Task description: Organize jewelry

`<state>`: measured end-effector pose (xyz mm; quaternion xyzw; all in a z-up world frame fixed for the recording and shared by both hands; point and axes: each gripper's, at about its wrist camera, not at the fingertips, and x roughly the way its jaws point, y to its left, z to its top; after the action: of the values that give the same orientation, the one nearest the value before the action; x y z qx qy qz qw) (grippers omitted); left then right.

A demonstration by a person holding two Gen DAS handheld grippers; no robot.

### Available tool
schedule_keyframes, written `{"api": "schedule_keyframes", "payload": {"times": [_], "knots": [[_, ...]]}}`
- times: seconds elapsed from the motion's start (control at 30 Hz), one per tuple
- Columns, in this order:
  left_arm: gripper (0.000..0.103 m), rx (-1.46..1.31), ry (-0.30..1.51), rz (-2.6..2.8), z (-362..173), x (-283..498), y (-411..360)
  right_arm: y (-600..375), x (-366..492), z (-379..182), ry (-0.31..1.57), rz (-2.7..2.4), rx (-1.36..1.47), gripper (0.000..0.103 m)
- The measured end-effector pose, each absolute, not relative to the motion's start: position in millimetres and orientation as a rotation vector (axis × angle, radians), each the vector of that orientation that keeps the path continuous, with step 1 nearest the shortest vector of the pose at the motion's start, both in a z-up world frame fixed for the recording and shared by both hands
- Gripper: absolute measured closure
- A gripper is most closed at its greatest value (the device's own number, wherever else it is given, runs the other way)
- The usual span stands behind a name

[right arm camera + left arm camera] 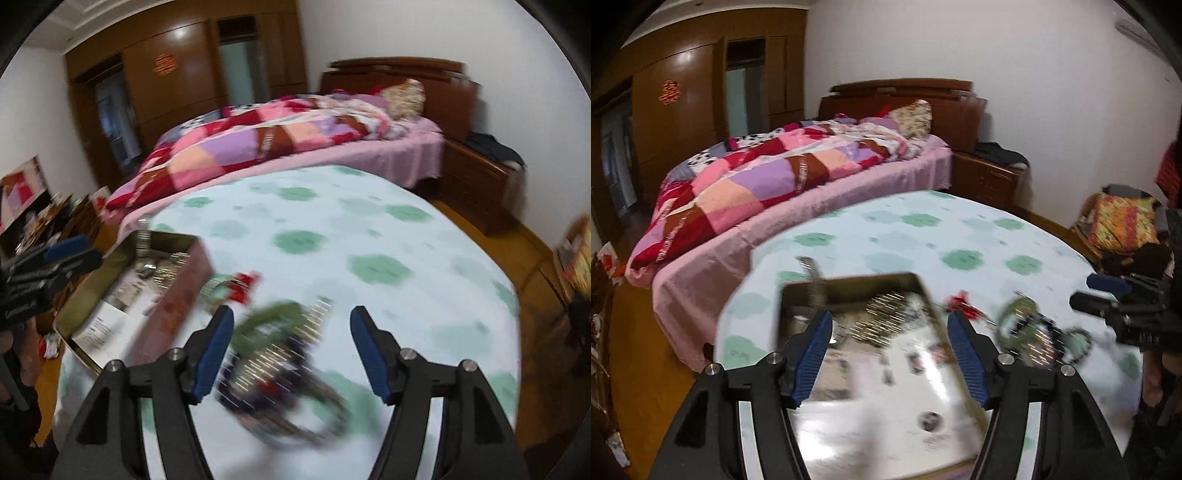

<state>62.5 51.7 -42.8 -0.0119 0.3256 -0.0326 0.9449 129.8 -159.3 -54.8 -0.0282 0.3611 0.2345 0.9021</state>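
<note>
An open metal tin [919,286] sits on a round table with a white and green cloth [923,229]. It holds beaded jewelry [882,317] and paper; a metal band [812,280] hangs over its far rim. My left gripper [890,325] is open above the tin. A blurred pile of bracelets and bead strings [1038,332] lies right of the tin, with a red ornament [964,304] beside it. In the right wrist view the tin [177,295] is at left. My right gripper [291,321] is open over the pile [280,354], empty. The red ornament [245,286] lies beyond it.
A bed with a patchwork quilt [757,184] stands just behind the table. A wooden nightstand [990,177] is at the back right, and wardrobes [683,110] line the far wall. Cluttered boxes [1123,221] sit to the right on the wooden floor.
</note>
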Motion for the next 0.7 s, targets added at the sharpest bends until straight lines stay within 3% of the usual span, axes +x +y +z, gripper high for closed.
{"api": "schedule_keyframes", "payload": {"times": [0.7], "knots": [[0.038,0.108,0.777,-0.259,-64,98,-65,-217,110,-94,0.748,0.423,0.026,0.034]]}}
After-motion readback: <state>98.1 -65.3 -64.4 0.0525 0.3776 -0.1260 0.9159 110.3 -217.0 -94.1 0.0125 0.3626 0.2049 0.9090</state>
